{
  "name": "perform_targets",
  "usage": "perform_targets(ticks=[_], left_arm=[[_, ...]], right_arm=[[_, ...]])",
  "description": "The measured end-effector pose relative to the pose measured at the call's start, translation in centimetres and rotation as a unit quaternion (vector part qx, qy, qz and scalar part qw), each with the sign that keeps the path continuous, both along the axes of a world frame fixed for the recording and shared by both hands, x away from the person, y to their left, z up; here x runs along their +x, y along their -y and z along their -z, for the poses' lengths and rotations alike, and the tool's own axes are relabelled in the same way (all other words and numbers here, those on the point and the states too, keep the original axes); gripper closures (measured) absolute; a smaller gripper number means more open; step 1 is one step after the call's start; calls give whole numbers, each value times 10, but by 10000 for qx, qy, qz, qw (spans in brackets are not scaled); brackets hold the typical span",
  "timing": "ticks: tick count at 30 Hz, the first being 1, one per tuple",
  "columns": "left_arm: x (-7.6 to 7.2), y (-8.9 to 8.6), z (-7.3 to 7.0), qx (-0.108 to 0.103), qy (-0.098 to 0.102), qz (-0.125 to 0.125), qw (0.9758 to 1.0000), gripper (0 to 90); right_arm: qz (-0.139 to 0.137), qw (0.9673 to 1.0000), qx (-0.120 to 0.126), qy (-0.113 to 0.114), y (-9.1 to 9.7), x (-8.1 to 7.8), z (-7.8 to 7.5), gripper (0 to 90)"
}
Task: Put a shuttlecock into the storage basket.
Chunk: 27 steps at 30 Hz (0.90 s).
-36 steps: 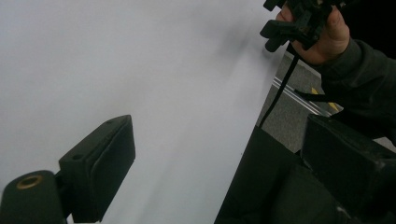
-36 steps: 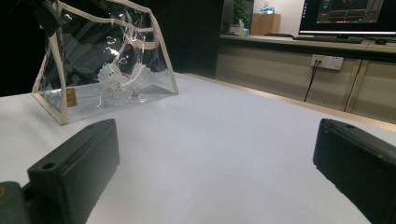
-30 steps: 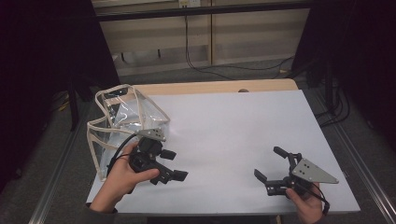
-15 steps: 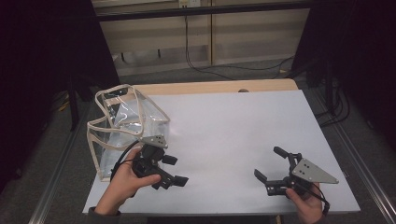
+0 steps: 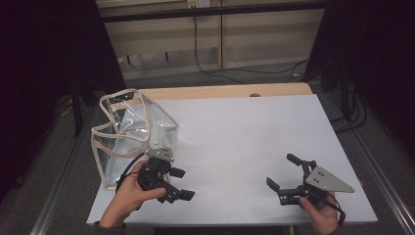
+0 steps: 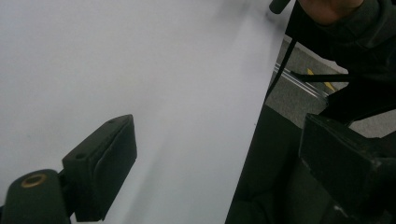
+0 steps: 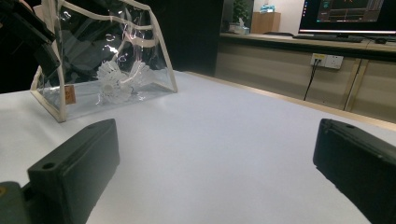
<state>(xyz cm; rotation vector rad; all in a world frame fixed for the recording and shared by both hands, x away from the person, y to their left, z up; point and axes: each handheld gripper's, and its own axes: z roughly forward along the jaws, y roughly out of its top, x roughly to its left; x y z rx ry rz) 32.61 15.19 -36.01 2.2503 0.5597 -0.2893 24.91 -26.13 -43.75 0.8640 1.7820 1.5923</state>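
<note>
The clear pouch point(image 5: 134, 134) with shuttlecocks point(image 7: 116, 79) inside stands just beyond the left tool point(image 5: 173, 188), whose jaws gape over bare bench point(image 5: 244, 127), while the right tool point(image 5: 288, 176), likewise spread, waits well apart, probably readying to reach in

I'm working in what looks like a lab or test room. My white table point(image 5: 244, 137) stands on a metal-rail frame point(image 5: 63, 191). At twelve o'clock a beige wall panel point(image 5: 220, 34) carries a power socket point(image 5: 193, 4), with black cables point(image 5: 235, 73) trailing to the grey floor. My right gripper view catches a lit monitor point(image 7: 348, 16) on a long bench point(image 7: 299, 44) with a wall outlet point(image 7: 327, 60).
</note>
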Motion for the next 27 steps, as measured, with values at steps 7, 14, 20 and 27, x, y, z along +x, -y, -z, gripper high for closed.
perform_targets(ticks=[7, 14, 20, 27], left_arm=[[-1, -4, 8, -8, -69, 70, 10000, 118], [-3, -8, 11, 1, -76, 155, 9999, 126], [-5, -14, 15, -41, -45, 212, 9998, 133], [-6, -28, 19, -47, 20, 114, 9999, 91]], right_arm=[[-6, 10000, -12, 3, -1, 0, 0, 4], [-26, 10000, -13, -5, -1, 0, 0, 4], [-24, 10000, -13, 1, -1, 0, 0, 5], [-39, 10000, -6, -3, -2, 0, 0, 5]])
